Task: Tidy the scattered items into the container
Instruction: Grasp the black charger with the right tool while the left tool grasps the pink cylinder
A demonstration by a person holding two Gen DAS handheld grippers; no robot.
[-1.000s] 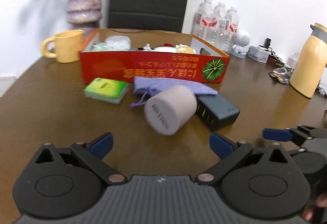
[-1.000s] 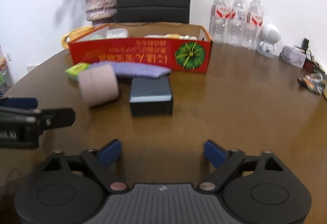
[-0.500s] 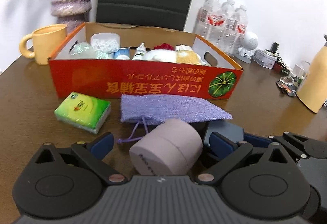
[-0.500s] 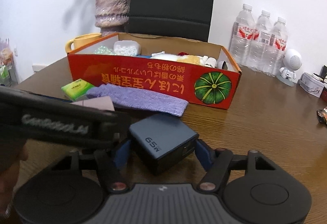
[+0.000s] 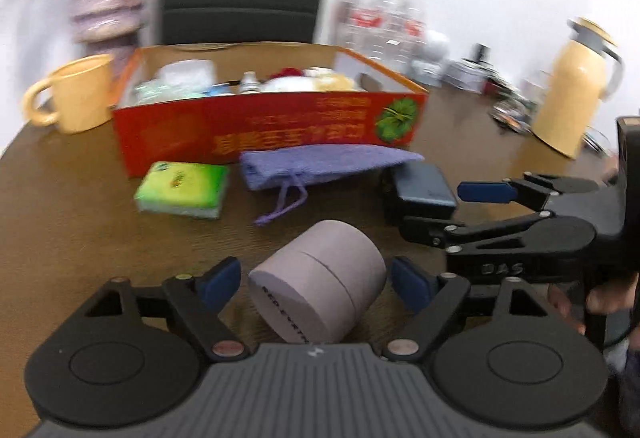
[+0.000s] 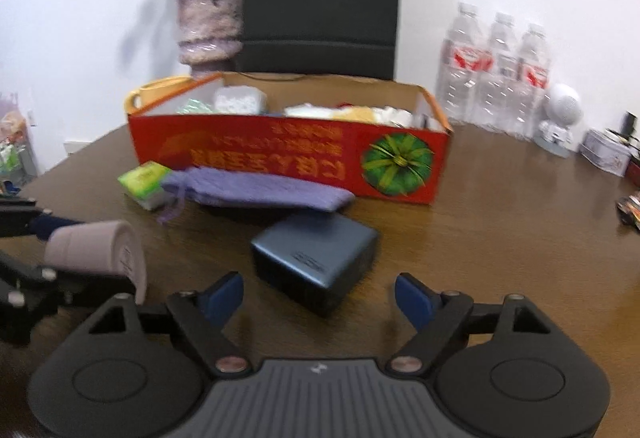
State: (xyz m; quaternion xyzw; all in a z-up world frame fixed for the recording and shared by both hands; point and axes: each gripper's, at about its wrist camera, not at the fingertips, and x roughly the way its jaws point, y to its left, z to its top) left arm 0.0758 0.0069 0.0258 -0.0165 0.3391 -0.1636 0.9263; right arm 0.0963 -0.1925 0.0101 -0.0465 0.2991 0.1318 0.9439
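Note:
A red cardboard box [image 5: 272, 130] holding several small items stands at the table's middle; it also shows in the right wrist view [image 6: 288, 154]. In front of it lie a green tissue pack [image 5: 180, 188], a purple drawstring pouch [image 5: 324, 164], a dark blue charger block [image 6: 316, 262] and a mauve cylinder tin [image 5: 320, 298] on its side. My left gripper [image 5: 316, 280] is open with the tin between its fingers, apart from both. My right gripper [image 6: 320, 296] is open, its fingers on either side of the charger's near corner without touching it.
A yellow mug [image 5: 76, 98] stands left of the box. A vase of flowers [image 6: 208, 26] and a black bag [image 6: 320, 2] stand behind it. Water bottles [image 6: 496, 74], a white robot figure [image 6: 560, 118] and a yellow thermos [image 5: 576, 86] stand to the right.
My left gripper has drawn back a little and the tin now lies between its open fingers. My right gripper has drawn back slightly from the charger. Both stay open.

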